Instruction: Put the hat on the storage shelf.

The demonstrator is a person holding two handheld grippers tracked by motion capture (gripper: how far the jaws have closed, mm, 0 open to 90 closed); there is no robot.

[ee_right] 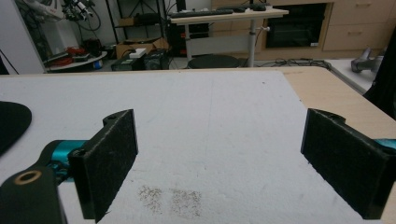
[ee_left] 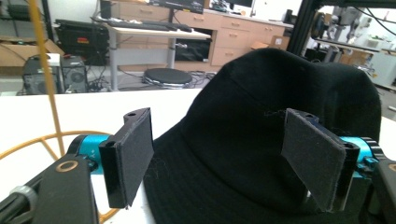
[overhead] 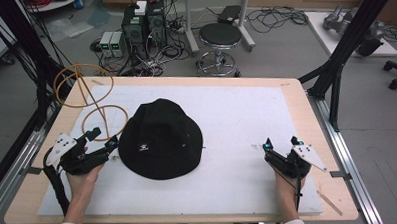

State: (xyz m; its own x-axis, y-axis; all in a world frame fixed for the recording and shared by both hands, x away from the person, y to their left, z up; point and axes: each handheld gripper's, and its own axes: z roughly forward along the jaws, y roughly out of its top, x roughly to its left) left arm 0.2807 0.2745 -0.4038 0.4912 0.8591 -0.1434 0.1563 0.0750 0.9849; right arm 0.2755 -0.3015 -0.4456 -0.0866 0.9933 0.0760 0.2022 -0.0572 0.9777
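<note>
While the black fabric bucket hat [overhead: 160, 139] lies mid-table on the white mat [overhead: 236, 115], the left gripper [overhead: 103, 143] gapes wide at its brim, empty; the right gripper [overhead: 280, 144] rests well apart, wide open, empty.

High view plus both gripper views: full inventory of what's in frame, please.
Hat: 1, black, bucket style, middle of the white mat, small white logo on the front.
Wire stand: 1, yellow-tan hoops on a rod, far left corner of the table, behind the left gripper.
Mat: 1, white, covers most of the table top.
Table: 1, light wood.
Stool: 1, black round seat, on the floor beyond the table.
Left gripper: 1, black, jaws open at the hat's left brim.
Right gripper: 1, black, jaws open over bare mat, right of the hat.
Hands: 2, one on each gripper.
</note>
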